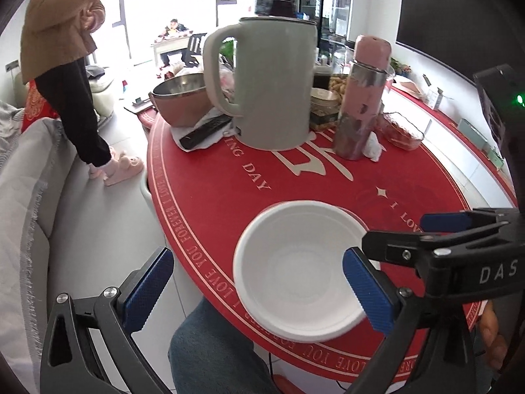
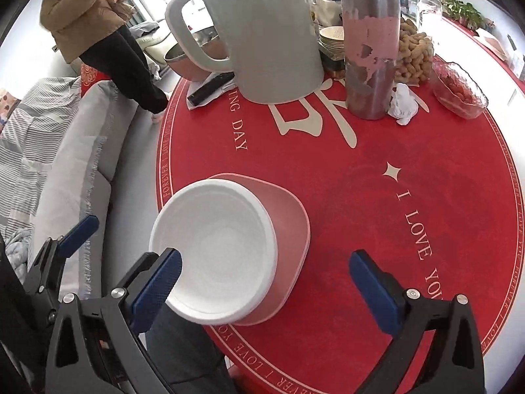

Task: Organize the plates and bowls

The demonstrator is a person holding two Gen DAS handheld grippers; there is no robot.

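A white bowl sits stacked on a pink square plate near the front left edge of the round red table. My left gripper is open, with its fingers either side of the bowl's near rim and nothing held. My right gripper is open and empty, its left finger over the bowl's near rim. The right gripper also shows in the left wrist view at the right.
At the back of the table stand a grey kettle, a pink flask, a steel bowl, a remote, small stacked bowls, peanuts and a glass dish. A sofa and a standing person are at left.
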